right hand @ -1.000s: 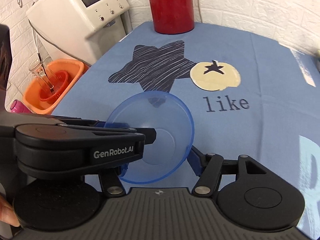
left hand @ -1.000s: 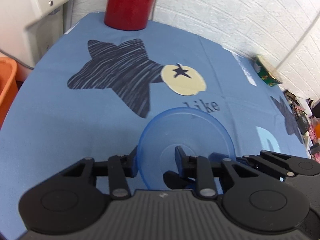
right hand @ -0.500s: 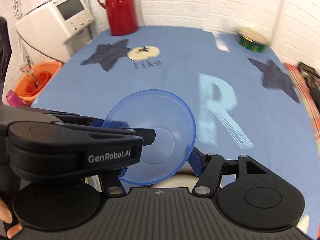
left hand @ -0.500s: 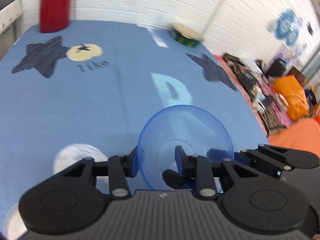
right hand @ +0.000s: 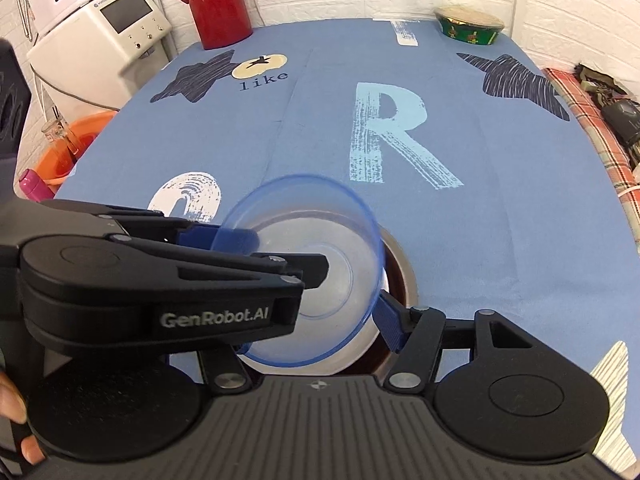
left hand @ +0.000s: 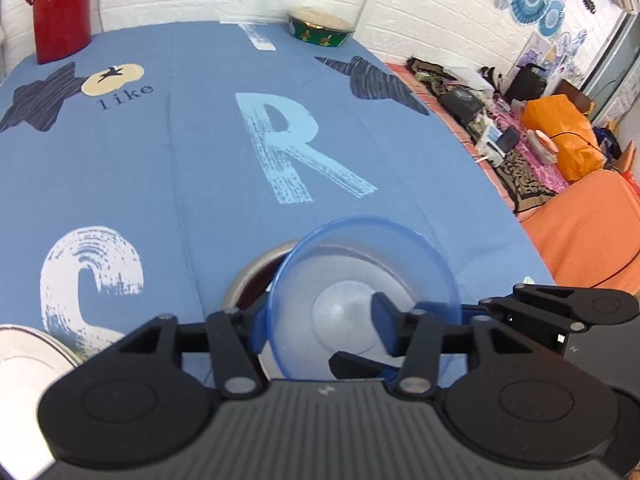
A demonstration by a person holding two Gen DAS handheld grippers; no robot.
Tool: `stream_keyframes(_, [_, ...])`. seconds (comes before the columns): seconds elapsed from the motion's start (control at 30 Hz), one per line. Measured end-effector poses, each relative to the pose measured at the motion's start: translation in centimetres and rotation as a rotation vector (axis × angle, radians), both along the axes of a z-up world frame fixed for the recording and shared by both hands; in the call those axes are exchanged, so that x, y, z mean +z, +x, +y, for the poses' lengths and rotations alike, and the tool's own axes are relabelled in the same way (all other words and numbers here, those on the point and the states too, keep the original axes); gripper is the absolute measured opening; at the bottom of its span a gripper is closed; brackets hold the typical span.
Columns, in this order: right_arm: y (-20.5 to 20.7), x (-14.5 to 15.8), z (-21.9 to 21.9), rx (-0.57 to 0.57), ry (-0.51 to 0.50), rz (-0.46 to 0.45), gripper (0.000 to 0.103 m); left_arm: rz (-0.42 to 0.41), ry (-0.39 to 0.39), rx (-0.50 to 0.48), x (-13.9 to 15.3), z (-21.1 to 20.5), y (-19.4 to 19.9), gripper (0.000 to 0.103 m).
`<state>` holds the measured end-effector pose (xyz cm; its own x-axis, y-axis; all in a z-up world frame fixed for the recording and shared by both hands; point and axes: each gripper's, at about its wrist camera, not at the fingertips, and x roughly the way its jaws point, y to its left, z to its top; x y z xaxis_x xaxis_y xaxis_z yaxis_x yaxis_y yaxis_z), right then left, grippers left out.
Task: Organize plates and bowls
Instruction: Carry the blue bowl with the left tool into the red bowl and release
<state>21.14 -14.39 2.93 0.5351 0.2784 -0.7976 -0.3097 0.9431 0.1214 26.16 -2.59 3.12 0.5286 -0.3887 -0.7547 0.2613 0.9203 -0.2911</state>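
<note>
Both grippers, left and right, pinch the blue bowl; lower it straight into the metal bowl gently.

Red jug, green tin, blue tablecloth

steel bowl mostly hidden, plate cropped

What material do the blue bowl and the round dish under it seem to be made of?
The blue bowl looks like thin translucent plastic with a glossy finish: the dish and cloth show through its wall. The round dish below is probably metal, perhaps stainless steel, judging by its shiny silver rim, though the bowl hides most of it.
</note>
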Motion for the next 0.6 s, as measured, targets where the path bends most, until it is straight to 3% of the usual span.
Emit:
stream_keyframes(0.1, [-0.9,0.4,-0.9,-0.033,-0.012,-0.048,0.047,-0.047,0.028,0.020,0.5,-0.1,-0.4,0.069])
stream_keyframes(0.17, [-0.7,0.4,-1.6,-0.044,0.008,-0.036,0.047,-0.075,0.049,0.032,0.9,-0.2,-0.5,0.069])
stream_keyframes(0.3, [-0.9,0.6,-3.3,-0.096,0.058,-0.058,0.047,-0.076,0.018,0.044,1.3,0.8,-0.7,0.069])
stream_keyframes(0.6, [-3.3,-0.3,-5.1,-0.152,0.169,-0.099,0.048,-0.151,0.075,0.075,1.7,2.4,-2.6,0.072])
